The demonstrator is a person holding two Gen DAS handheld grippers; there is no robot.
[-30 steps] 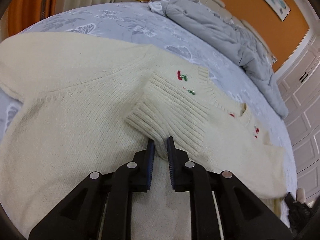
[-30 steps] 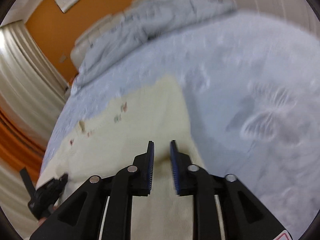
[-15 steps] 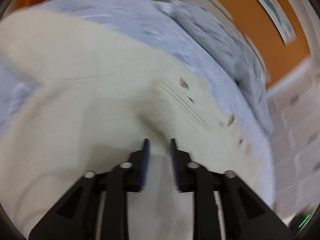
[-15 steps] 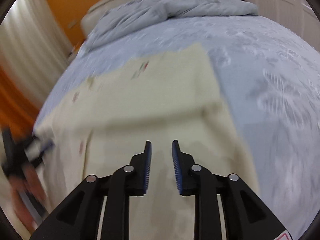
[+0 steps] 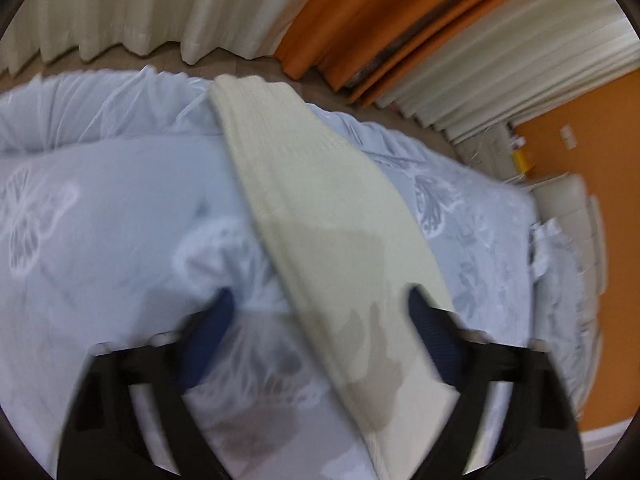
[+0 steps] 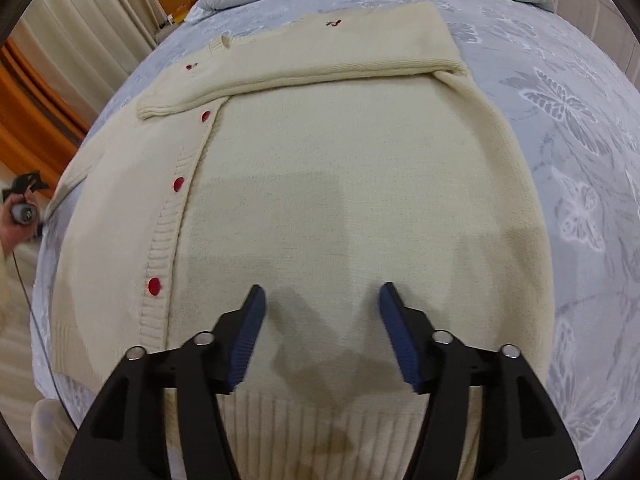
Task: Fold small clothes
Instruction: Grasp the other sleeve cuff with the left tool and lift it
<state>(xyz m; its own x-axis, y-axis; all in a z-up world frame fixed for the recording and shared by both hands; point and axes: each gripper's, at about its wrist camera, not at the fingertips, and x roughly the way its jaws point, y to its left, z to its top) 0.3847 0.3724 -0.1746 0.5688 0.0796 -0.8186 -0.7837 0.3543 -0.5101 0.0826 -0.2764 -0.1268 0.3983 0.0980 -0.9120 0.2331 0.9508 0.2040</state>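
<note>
Cream cardigan [image 6: 340, 184] lies flat on the blue bedsheet [image 6: 568, 128], 1 sleeve folded across its far end. Right gripper [image 6: 320, 304] hovers over the near hem, jaws spread. Left gripper [image 5: 320, 308], blurred, jaws spread wide above the unfolded sleeve [image 5: 320, 208] stretching toward the bed's edge.

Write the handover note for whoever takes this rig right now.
Left gripper: open, empty, over the other sleeve, which lies stretched out on the bed.
Right gripper: open, empty, over the cardigan near its hem.
Done: one sleeve folded across the chest.
Left: fold the other sleeve in, then fold the body up.
</note>
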